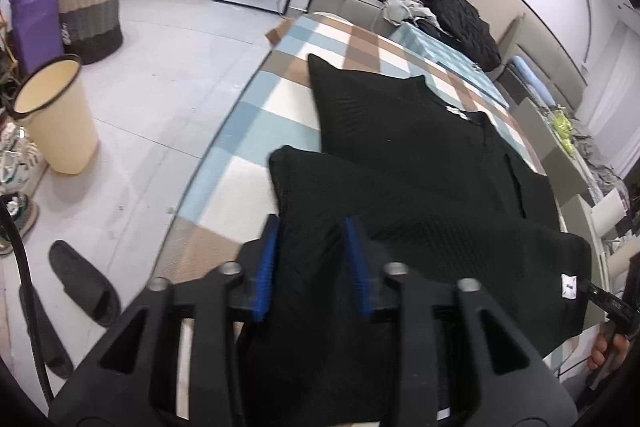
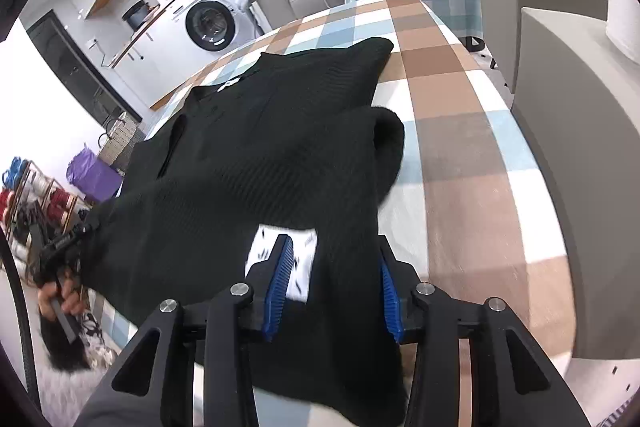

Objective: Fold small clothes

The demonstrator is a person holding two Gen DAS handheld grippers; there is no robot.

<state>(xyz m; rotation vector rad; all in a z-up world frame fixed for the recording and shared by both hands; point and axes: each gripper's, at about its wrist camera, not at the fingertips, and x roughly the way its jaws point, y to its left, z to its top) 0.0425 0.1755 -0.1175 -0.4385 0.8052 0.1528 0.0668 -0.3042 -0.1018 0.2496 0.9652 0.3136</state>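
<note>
1. Work surface: a checked cloth [image 2: 460, 131] in brown, blue and white covers the table, filling the centre and right of the right wrist view.
2. The black knit top [image 2: 260, 131] lies across it, hem end lifted toward you at the bottom of both frames.
3. Left gripper [image 1: 314, 259]: jaws stand apart with knit between them; the blue pads do not appear to press. Right gripper [image 2: 334, 283]: the same.
4. Before folding, close firmly on both hem corners, lift evenly and keep the edge taut.
5. Labels: the white care tag [image 2: 284, 267] carries unreadable marks; the neck label [image 1: 458, 113] is too small to read.
</note>
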